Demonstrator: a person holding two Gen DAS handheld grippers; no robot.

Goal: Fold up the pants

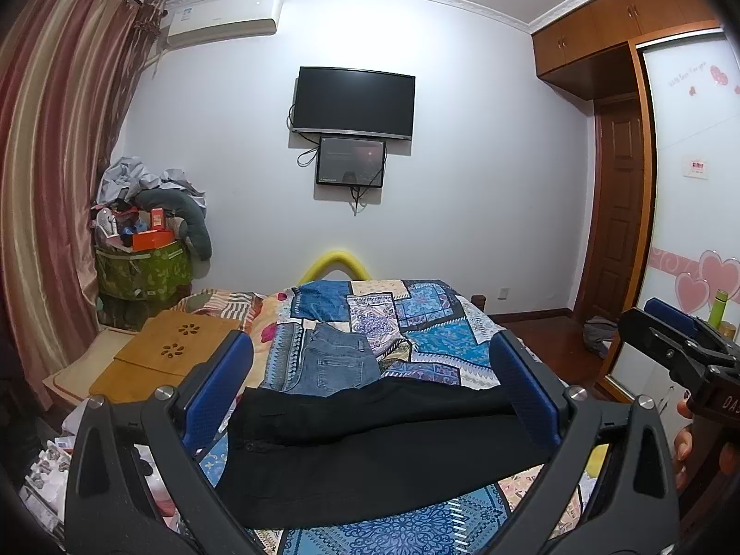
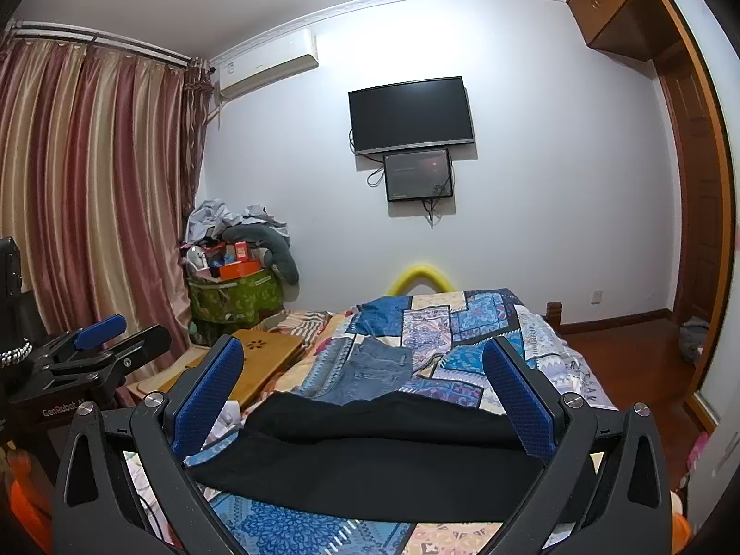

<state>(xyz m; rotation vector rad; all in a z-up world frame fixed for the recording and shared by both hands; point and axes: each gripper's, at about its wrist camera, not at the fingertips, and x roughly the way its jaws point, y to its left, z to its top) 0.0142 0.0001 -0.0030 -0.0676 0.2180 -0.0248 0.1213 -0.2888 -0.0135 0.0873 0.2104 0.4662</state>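
The black pants (image 1: 370,444) lay across the near end of the bed (image 1: 434,319), on its patchwork cover, with folded blue jeans (image 1: 335,360) just behind them. The left gripper (image 1: 370,379) and the right gripper (image 2: 363,388) both hovered over the pants with jaws wide apart, holding nothing.

Black pants (image 1: 384,453) lay on a blue patchwork bedspread (image 1: 434,337); faded blue jeans (image 1: 335,363) at twelve o'clock; curtains (image 1: 51,175) striped pink-gold.
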